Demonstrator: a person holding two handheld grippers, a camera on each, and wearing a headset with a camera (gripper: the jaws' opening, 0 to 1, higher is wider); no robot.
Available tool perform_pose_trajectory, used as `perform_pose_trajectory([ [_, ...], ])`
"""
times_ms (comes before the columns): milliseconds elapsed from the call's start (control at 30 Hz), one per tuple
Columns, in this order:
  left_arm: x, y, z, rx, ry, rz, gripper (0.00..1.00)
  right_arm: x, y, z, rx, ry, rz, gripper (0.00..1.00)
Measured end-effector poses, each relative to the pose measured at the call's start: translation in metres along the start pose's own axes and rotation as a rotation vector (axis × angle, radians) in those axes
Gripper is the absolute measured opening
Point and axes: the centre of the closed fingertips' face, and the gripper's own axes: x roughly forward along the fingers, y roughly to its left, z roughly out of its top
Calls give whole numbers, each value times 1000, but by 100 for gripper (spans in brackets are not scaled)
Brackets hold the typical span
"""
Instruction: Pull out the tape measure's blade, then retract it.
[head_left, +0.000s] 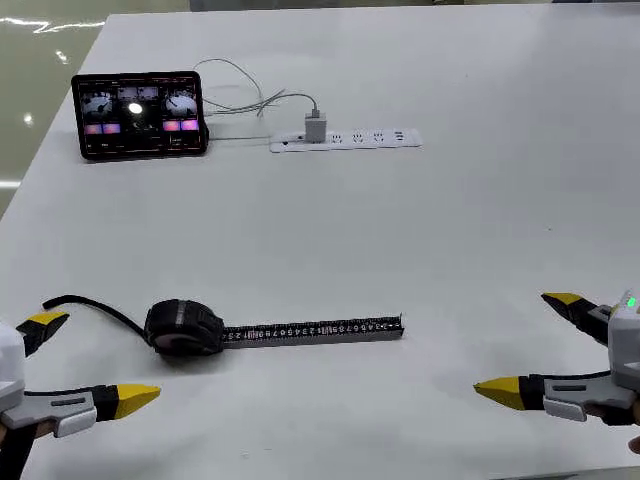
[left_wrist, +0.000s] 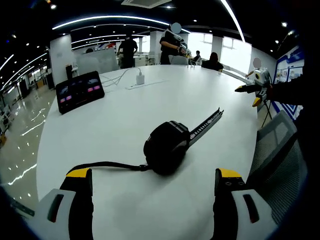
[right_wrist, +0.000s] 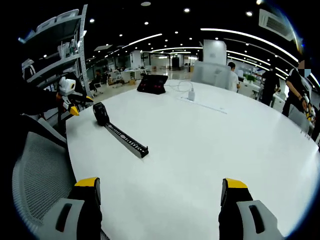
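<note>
A black tape measure (head_left: 184, 327) lies on the white table (head_left: 400, 230), its dark blade (head_left: 315, 331) drawn out to the right and ending in a hook (head_left: 400, 324). A black wrist strap (head_left: 90, 306) trails off its left side. My left gripper (head_left: 100, 362) stands open at the bottom left, just short of the case (left_wrist: 167, 146), with nothing between its yellow-tipped fingers. My right gripper (head_left: 530, 345) is open at the bottom right, well clear of the blade's end (right_wrist: 142, 150). In the right gripper view the case (right_wrist: 100, 113) lies far off at the left.
A tablet (head_left: 140, 114) with a lit screen stands at the back left. Beside it lies a white power strip (head_left: 345, 139) with a charger (head_left: 316, 127) and cables. A mesh office chair (right_wrist: 42, 192) stands by the table edge. People stand at the far side of the room.
</note>
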Motion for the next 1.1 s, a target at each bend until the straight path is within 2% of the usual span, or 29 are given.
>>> perform_pose_trajectory([
  [100, 1, 2, -3, 11, 13, 22, 99, -4, 0, -4, -2, -1, -4, 99],
  [167, -1, -2, -1, 6, 2, 5, 99, -6, -4, -9, -24, 19, -20, 99],
  [300, -5, -5, 1, 16, -16, -7, 99, -9, -6, -13, -43, 25, -25, 99],
  [400, -7, -3, 2, 17, -22, -1, 99, -11, -9, -21, -29, 57, -24, 99],
  [567, -6, -2, 3, 18, -21, 4, 99, -13, -8, -21, -27, 53, -25, 99],
  [633, -5, -2, 3, 26, -15, 9, 99, -15, -9, -21, -56, 62, -34, 99],
  [867, -3, -7, 3, 22, -14, -6, 99, -21, -13, -18, -61, 50, -45, 99],
  [933, -3, -10, 0, -4, 1, -23, 99, -22, -15, -18, -51, 56, -46, 99],
  [1033, -1, -9, -5, 14, 22, -25, 99, -23, -18, -20, -62, 61, -54, 99],
  [1100, -1, -10, -5, 14, 21, -28, 99, -23, -18, -20, -55, 62, -55, 99],
])
